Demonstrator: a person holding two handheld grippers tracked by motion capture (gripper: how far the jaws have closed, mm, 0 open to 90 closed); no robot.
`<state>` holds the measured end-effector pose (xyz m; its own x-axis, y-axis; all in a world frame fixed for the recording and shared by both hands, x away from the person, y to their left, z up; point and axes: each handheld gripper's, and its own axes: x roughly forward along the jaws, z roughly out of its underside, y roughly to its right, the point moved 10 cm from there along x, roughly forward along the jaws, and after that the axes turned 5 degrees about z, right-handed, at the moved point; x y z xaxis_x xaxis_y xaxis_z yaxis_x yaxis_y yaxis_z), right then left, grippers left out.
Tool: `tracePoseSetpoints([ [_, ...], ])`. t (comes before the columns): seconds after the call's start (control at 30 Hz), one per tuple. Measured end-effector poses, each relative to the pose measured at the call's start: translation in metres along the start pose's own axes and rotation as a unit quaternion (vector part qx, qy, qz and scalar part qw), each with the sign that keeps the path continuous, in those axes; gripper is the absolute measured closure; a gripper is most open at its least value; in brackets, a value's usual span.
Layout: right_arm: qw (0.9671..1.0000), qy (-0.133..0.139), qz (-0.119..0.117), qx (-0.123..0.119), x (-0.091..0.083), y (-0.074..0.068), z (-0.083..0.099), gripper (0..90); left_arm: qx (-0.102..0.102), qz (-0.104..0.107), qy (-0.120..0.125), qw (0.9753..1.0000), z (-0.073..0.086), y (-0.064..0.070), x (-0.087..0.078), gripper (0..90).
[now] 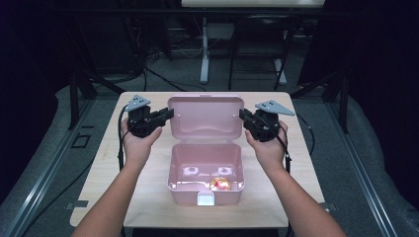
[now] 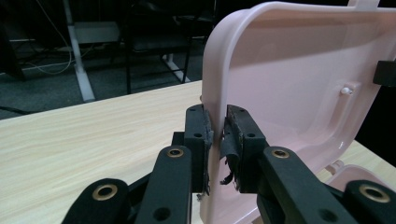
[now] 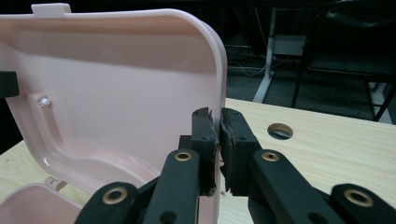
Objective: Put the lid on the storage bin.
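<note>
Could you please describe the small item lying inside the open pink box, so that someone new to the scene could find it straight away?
On the wooden table stands a pink box with its lid raised, each side edge pinched by a gripper. Look into the lower tray, toward its front right corner: a small round shiny thing, golden with red, the one bright object against plain pink plastic.

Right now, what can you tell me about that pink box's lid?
The lid is pale pink, glossy plastic with rounded corners and a raised rim, standing open and roughly upright behind the box base. A small tab tops its free edge. The left gripper and right gripper each pinch a side edge.
</note>
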<state>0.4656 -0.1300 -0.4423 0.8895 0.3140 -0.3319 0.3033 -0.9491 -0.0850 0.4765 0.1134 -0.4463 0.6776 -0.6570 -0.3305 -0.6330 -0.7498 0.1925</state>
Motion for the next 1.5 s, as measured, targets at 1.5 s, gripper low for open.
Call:
tracePoseSetpoints([
  [1.5, 0.9994, 0.018, -0.021, -0.022, -0.038, -0.013, 0.01, 82.5, 0.013, 0.014, 0.01, 0.9998, 0.007, 0.027, -0.034, 79.5],
])
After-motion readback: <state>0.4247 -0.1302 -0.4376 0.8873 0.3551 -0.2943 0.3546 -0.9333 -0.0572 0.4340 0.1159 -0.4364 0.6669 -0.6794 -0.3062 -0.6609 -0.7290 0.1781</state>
